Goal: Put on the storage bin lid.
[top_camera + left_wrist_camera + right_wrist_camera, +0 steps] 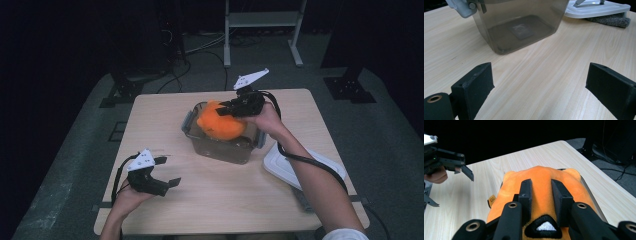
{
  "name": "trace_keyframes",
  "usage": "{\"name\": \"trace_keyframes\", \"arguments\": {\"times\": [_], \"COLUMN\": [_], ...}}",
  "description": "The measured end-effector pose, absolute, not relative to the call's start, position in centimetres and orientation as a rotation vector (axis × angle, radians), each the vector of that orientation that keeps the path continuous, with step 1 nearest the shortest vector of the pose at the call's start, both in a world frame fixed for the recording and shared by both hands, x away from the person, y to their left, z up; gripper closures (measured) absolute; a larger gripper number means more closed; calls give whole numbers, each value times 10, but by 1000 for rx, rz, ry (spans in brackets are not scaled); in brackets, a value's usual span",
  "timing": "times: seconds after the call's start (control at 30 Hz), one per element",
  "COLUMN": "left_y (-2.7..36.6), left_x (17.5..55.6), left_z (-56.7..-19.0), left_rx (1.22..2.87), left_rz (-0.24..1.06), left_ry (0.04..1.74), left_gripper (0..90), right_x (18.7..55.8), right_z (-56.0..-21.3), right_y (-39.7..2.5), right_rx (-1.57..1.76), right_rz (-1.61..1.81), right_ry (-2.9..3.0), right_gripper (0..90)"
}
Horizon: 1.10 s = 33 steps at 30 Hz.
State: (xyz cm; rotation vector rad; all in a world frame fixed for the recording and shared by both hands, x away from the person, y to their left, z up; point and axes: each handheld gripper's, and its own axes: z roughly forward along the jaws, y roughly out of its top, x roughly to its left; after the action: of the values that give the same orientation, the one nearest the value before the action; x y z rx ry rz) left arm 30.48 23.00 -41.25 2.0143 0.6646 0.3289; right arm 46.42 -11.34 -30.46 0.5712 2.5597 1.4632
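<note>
At the lower left of the high view the left tool (167, 171) hovers just above the desk (215, 200), its jaws spread wide with nothing between them; in the left gripper view the bare wood grain shows between the two black jaws, and beyond them stands the smoky translucent storage box (521, 25), whose lower part looks empty down to a label on its floor. Farther in, at the centre of the high view, the orange plush toy (220, 122) sits in the mouth of that storage box (220, 150), bulging above the rim rather than settled inside. The right tool (227, 107) is closed on it: in the right gripper view the two jaws pinch a fold of the orange plush toy (541, 185) between them, just above a black and white embroidered patch at the bottom of the frame. The toy looks light, soft and squashy, so it should give under the jaws and is unlikely to break, but a pinch of loose fabric could slip or stretch; a deeper bite on the stuffed body would probably hold better, and it may need pressing down to fit the box. The grey latch (461, 7) at the upper left of the left gripper view hangs open. To the lower right of the box lies its white lid (300, 167), flat on the desk and resting partly on a grey cloth (611, 20).
</note>
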Motion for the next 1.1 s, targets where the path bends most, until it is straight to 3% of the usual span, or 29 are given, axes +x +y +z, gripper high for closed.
{"name": "trace_keyframes", "arguments": {"times": [1.1], "left_y": [230], "left_x": [305], "left_z": [-412], "left_rx": [2020], "left_rz": [332], "left_ry": [663], "left_gripper": [65], "right_x": [484], "right_z": [-335], "right_y": [-108], "right_rx": [661], "right_rz": [1413], "right_ry": [2606], "right_gripper": [708]}}
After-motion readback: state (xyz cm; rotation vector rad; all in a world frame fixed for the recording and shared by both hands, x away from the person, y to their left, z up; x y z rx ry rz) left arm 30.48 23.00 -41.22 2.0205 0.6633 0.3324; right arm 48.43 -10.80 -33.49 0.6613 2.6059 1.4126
